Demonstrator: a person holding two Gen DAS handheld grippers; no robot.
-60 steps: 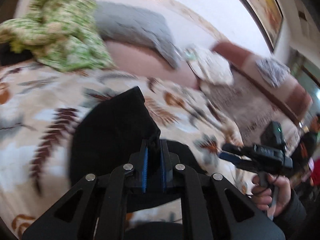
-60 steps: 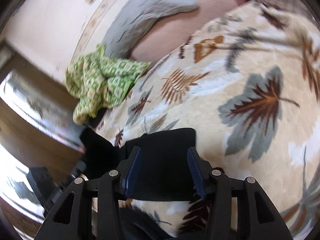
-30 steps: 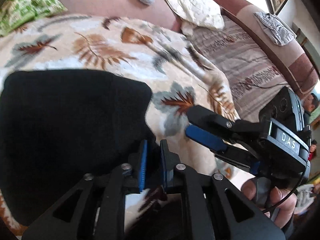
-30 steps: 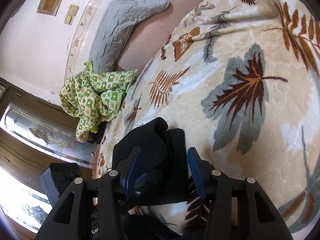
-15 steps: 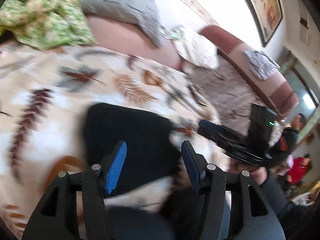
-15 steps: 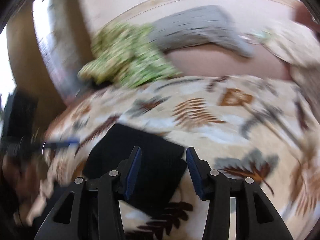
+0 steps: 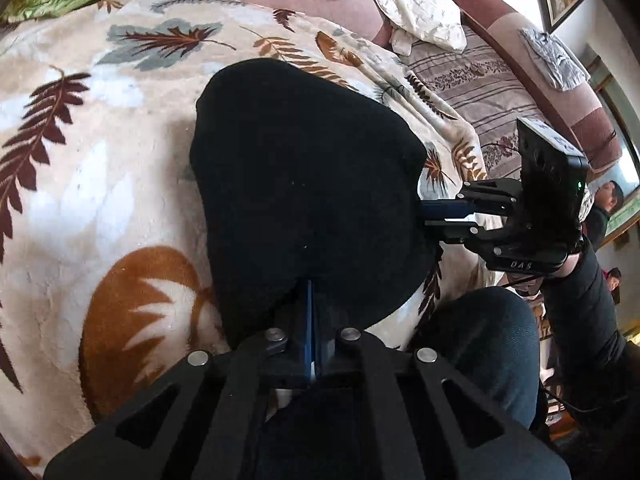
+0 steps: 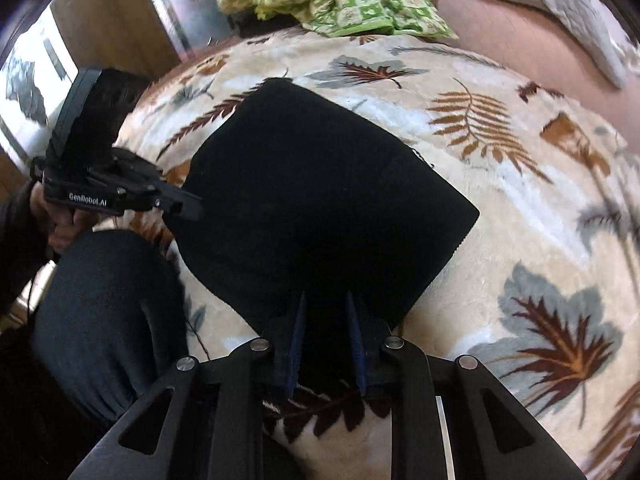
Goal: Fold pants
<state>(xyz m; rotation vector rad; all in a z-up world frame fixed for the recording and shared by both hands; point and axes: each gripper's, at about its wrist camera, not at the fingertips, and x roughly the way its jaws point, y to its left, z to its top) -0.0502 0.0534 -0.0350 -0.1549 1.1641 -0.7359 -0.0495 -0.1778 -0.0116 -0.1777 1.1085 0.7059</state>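
Folded black pants (image 7: 304, 200) lie on a leaf-print blanket (image 7: 100, 152). The left gripper (image 7: 311, 320) pinches their near edge; the right gripper (image 8: 324, 332) does likewise, fabric hiding both sets of fingertips.

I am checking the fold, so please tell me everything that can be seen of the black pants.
The black pants are a plain, soft-looking dark fabric, folded into a compact flat bundle with rounded corners. They lie on the leaf-patterned blanket, near the person's knee. The left claw is shut on their near edge. The right claw reaches the neighbouring edge with a narrow gap between its fingers; whether it pinches fabric cannot be told.
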